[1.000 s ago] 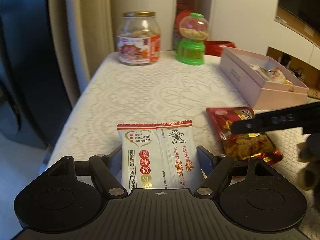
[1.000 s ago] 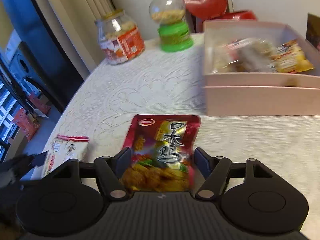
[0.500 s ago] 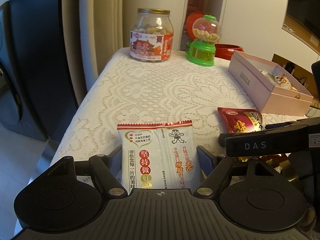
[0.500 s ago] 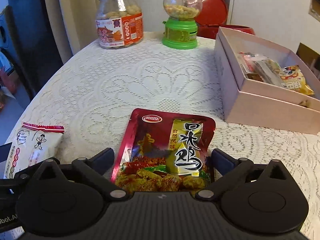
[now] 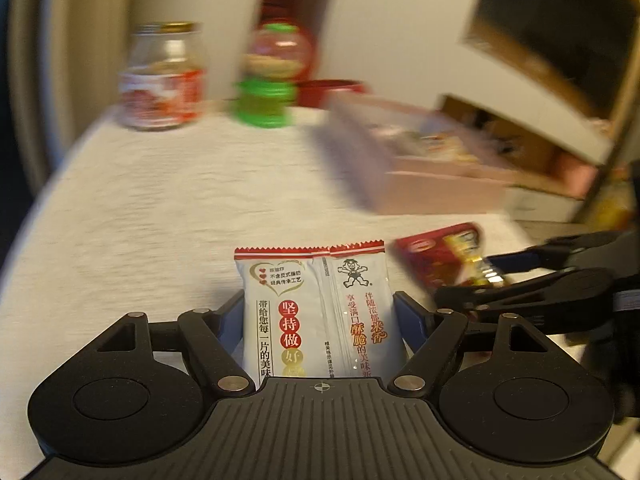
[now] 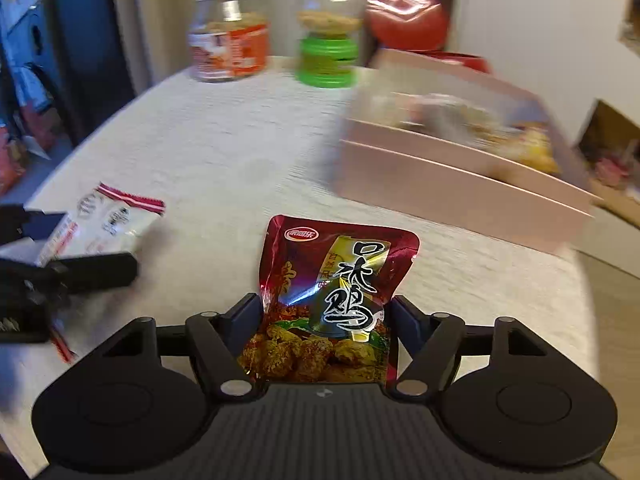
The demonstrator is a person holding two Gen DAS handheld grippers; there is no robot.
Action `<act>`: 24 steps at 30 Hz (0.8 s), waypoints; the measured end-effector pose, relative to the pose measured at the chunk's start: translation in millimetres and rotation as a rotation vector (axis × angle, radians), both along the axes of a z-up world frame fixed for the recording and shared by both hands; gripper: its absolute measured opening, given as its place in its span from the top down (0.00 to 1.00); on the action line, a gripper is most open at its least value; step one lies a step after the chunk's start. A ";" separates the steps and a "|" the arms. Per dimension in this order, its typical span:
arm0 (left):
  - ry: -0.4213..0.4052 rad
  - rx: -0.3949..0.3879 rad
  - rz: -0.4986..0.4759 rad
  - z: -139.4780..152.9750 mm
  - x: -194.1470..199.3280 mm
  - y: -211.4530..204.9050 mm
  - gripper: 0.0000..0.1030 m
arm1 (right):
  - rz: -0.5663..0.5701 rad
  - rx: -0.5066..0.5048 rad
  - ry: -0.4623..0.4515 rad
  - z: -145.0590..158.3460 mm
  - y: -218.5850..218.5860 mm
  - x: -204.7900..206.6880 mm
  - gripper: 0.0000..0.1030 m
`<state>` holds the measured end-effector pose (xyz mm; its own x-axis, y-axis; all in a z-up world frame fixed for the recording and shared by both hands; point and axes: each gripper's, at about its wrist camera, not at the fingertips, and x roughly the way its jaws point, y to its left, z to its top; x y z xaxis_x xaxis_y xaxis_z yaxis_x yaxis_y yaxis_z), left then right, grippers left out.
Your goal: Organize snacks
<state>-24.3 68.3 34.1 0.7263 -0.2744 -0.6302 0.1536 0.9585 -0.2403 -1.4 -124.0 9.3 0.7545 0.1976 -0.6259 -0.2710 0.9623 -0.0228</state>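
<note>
Both packs lifted: white pack [image 5: 316, 312], red pouch [image 6: 332, 304] crumpled.

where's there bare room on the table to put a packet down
Bare tablecloth runs from the jar and green dispenser down to the two held packets, left of the pink box. The box holds snacks already, and the near edge is crowded by both grippers.

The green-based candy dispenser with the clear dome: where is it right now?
The green-based candy dispenser stands at the table's far edge in the right wrist view, between the orange-labelled glass jar on its left and the pink open box on its right.
</note>
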 end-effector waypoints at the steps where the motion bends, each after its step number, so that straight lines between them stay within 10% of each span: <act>1: -0.007 -0.054 -0.038 1.8 -0.8 -3.5 0.21 | -0.020 -0.002 -0.007 -0.4 -11.8 -4.2 0.36; 7: -0.014 -0.229 -0.099 9.5 1.3 -11.0 0.21 | -0.073 0.036 -0.034 1.4 -54.0 -15.0 0.49; 12: -0.010 -0.338 -0.126 10.5 6.9 -6.1 0.21 | -0.061 0.090 -0.023 -6.5 -63.5 -7.8 0.35; 20: 0.040 -0.015 0.028 2.6 16.6 -25.2 0.21 | -0.133 0.179 -0.005 -25.0 -49.9 10.5 0.05; 24: 0.051 0.061 0.034 -2.0 19.8 -30.1 0.21 | -0.119 0.093 -0.041 -27.2 -36.2 7.0 0.11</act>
<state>-4.4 38.1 32.0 0.7008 -0.2104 -0.6816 0.1100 0.9760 -0.1882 5.6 -160.1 -17.9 0.8007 0.1612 -0.5770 -0.1558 0.9860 0.0594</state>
